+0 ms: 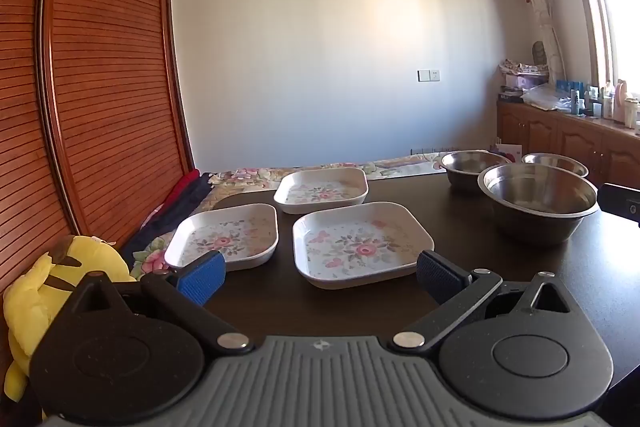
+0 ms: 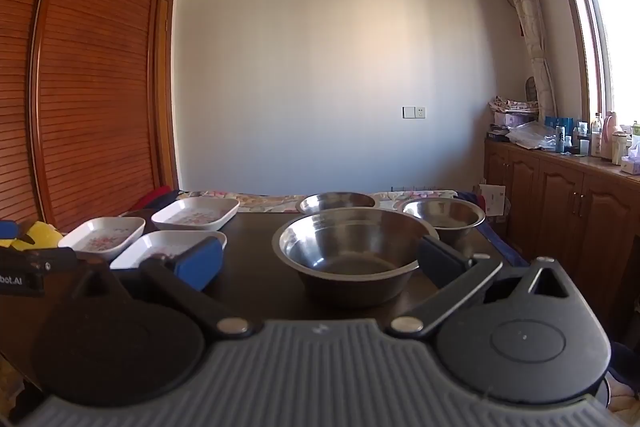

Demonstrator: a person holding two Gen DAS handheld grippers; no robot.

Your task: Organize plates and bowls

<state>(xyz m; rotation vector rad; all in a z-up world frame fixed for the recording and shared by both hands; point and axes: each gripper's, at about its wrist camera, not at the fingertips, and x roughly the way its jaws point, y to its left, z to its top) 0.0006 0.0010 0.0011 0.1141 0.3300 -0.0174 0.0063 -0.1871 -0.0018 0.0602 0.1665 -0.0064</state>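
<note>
Three square white plates with flower prints lie on the dark table (image 1: 460, 227): the nearest plate (image 1: 362, 245), a left plate (image 1: 224, 237) and a far plate (image 1: 322, 189). Three steel bowls stand to the right: a large one (image 1: 538, 201) and two smaller ones (image 1: 472, 167) (image 1: 554, 163). My left gripper (image 1: 320, 279) hovers open just in front of the nearest plate. My right gripper (image 2: 320, 263) is open in front of the large bowl (image 2: 352, 251), with its fingers either side of it. The other bowls (image 2: 336, 201) (image 2: 444, 215) and the plates (image 2: 196, 213) (image 2: 104, 237) (image 2: 168, 247) appear in the right wrist view.
A wooden slatted wardrobe (image 1: 100, 67) rises on the left, with a yellow plush toy (image 1: 48, 283) below it. A flowered bedspread (image 1: 256, 173) lies behind the table. Wooden cabinets (image 2: 560, 203) with bottles on top run along the right wall under the window.
</note>
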